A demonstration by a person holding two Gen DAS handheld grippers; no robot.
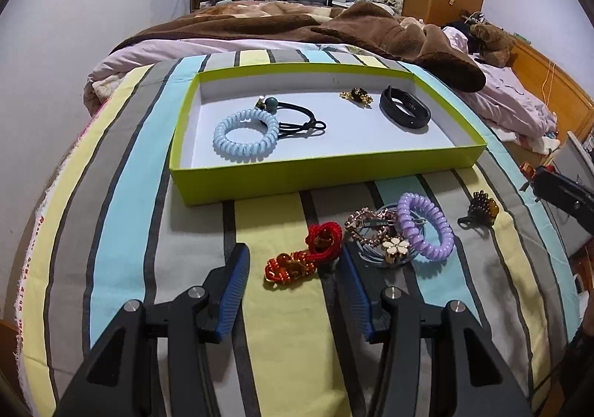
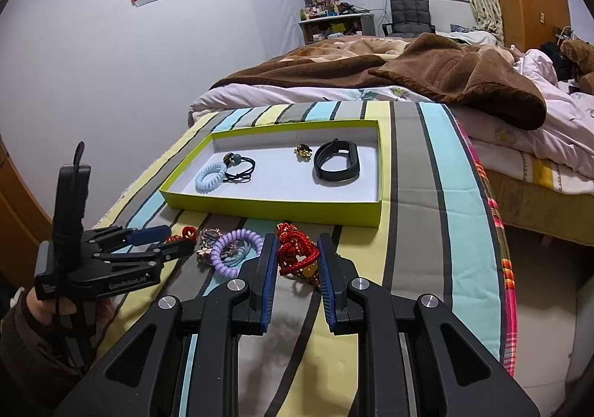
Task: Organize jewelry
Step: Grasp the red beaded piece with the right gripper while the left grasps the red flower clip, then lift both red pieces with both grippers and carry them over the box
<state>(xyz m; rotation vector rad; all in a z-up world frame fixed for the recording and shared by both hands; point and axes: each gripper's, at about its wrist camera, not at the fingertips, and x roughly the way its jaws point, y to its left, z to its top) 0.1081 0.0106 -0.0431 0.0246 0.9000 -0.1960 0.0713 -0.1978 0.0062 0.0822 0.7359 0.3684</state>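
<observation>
A lime-green tray (image 1: 260,177) (image 2: 282,207) on the striped cloth holds a light blue coil band (image 1: 245,134) (image 2: 209,177), a black hair tie (image 1: 297,116), a gold piece (image 1: 357,94) and a black wristband (image 1: 404,112) (image 2: 337,164). In front of it lie a red cord bracelet (image 1: 308,253), a rose-gold flower bracelet (image 1: 375,235) and a purple coil band (image 1: 427,227) (image 2: 234,250). My left gripper (image 1: 293,261) (image 2: 167,242) is open around the red bracelet's near end. My right gripper (image 2: 297,250) is open with a red knotted cord (image 2: 297,253) between its fingers.
A dark claw hair clip (image 1: 480,211) lies right of the purple band. Behind the tray a bed carries a brown blanket (image 1: 297,27) (image 2: 445,71). The cloth's right edge (image 2: 497,231) drops to the floor. A desk and chair stand by the far window.
</observation>
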